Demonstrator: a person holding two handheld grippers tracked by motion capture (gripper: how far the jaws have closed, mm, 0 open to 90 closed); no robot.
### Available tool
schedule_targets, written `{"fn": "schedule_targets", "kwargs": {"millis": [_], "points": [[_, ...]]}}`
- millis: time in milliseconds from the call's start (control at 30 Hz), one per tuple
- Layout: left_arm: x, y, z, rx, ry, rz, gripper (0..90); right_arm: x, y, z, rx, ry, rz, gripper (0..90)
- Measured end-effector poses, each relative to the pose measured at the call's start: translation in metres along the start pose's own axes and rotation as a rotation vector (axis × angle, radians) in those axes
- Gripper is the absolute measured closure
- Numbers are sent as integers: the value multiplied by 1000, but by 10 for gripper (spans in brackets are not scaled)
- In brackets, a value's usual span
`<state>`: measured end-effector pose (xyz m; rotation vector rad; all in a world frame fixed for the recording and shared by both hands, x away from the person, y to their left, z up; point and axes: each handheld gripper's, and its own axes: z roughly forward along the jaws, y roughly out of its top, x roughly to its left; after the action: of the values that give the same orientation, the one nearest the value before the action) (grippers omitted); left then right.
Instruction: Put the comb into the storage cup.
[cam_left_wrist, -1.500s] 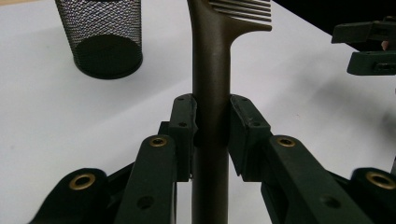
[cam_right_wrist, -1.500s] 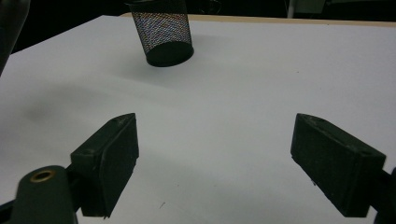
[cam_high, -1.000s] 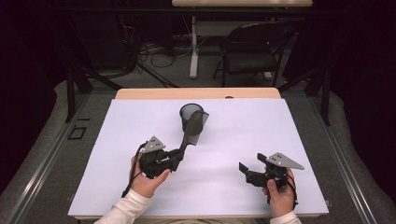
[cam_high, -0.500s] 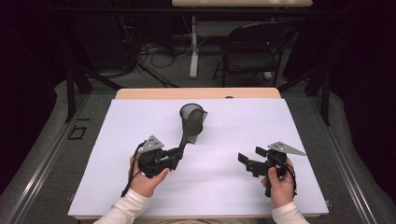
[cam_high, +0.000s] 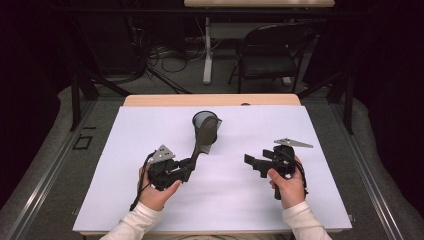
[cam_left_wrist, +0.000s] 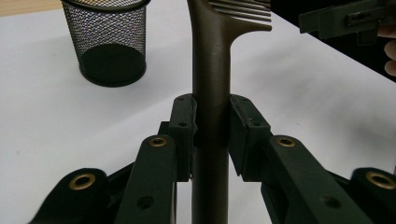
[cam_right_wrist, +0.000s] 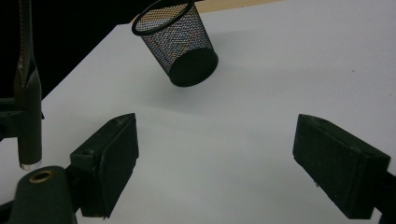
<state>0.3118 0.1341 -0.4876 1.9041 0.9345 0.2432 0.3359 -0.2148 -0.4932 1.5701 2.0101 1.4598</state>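
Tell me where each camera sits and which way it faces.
High view: above the person's side, looking forward and down on the table; both forearms, left tongs and right tongs show.
Left gripper view: on the left tongs, looking along jaws shut on the spatula; the cup stands beyond.
Right gripper view: on the right tongs, jaws open over the table.
All three share the cup and spatula.

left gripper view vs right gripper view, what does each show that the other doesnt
Left gripper view alone: the left gripper's jaws clamped on the spatula handle, and the slots in its blade. Right gripper view alone: the right gripper's jaws wide apart with nothing between them, and the handle's bottom end. Both share the black mesh cup, the spatula handle, and the white table.
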Motion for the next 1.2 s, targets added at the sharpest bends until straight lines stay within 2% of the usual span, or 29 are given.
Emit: {"fn": "schedule_targets", "kwargs": {"millis": [167,267,667,933,1100,1200], "points": [[1,0,-1,-3,2,-3,725,4,6,6,-7,7,13,142],[0,0,-1,-3,2,-3,726,7,14,9,-32,43,40,142],[1,0,-2,-7,3,-2,726,20,40,23,-62,90,56,143],[1,0,-2,-11,6,-1,725,29,56,29,-68,101,34,144],[1,0,-2,-15,2,-3,726,30,57,28,-81,123,34,146],[1,0,-2,-17,3,0,726,29,57,26,-73,130,9,155]]}}
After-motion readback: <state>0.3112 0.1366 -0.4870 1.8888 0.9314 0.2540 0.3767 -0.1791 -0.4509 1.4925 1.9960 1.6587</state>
